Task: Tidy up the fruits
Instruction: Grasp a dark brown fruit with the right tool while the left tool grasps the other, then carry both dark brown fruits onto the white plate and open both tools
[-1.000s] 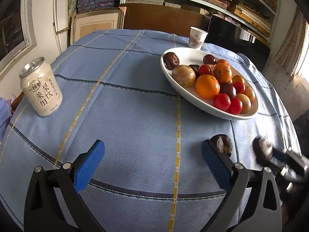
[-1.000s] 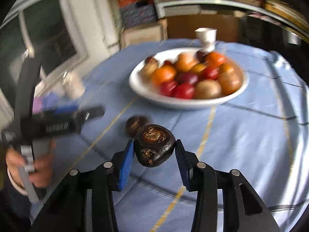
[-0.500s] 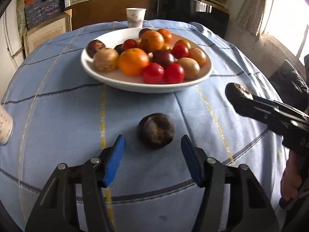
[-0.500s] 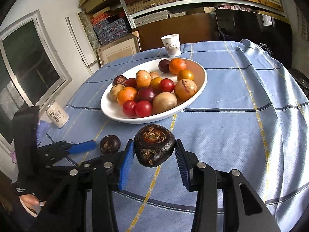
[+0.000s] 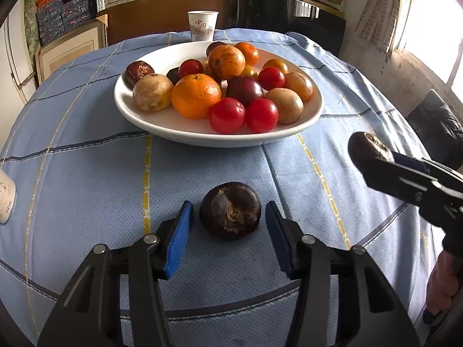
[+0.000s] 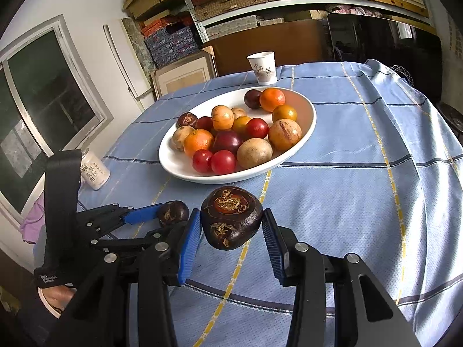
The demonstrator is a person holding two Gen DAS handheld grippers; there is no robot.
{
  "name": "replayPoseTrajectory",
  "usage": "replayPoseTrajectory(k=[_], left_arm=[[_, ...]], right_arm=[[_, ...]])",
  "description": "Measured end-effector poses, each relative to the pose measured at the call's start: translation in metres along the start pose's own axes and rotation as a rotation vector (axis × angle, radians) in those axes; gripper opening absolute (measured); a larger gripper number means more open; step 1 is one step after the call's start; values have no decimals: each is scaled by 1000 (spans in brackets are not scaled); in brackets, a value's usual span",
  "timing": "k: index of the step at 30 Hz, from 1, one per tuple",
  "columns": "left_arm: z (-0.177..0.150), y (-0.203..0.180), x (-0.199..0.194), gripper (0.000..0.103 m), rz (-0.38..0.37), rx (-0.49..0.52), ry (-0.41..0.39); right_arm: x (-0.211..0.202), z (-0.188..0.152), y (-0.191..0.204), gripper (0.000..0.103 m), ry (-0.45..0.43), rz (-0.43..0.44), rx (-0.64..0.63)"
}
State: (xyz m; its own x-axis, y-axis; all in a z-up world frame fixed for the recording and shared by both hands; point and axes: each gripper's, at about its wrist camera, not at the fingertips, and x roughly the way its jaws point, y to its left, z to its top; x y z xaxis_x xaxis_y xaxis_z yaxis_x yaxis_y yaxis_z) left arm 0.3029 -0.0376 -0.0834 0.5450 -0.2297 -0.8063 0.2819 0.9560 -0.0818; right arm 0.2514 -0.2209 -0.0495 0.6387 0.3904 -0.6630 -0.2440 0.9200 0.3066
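Left gripper (image 5: 228, 241): jaws closing around a dark fruit (image 5: 230, 215) lying on the tabletop (image 5: 86, 179); small gaps show on both sides, pads not yet touching it. Right gripper (image 6: 231, 241): pinching a second dark fruit (image 6: 231, 217) between its blue pads, held above the cloth. White bowl (image 5: 162, 124) sits at 12 o'clock from the left gripper, just beyond the lying fruit, filled with oranges, red tomatoes and brownish fruits. Paper cup (image 5: 202, 26) stands behind the bowl, further toward 12. Can (image 6: 94, 170) at 10 o'clock in the right view.
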Motion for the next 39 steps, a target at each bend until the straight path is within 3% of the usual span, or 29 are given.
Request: replayPoseTrajectory(k=[3, 20, 28, 33, 39], left_arm=[[-1, 1, -2, 41, -11, -3, -5], [-5, -14, -17, 41, 28, 40, -58], [-6, -14, -41, 41, 46, 39, -111], [16, 0, -52, 41, 73, 31, -155], [73, 25, -46, 41, 122, -26, -223]], right_arm=[[1, 0, 1, 44, 8, -1, -2], [9, -3, 4, 44, 15, -13, -27], [5, -1, 14, 44, -53, -5, -91], [8, 23, 12, 44, -115, -30, -85], [30, 67, -5, 44, -178, -37, 3]])
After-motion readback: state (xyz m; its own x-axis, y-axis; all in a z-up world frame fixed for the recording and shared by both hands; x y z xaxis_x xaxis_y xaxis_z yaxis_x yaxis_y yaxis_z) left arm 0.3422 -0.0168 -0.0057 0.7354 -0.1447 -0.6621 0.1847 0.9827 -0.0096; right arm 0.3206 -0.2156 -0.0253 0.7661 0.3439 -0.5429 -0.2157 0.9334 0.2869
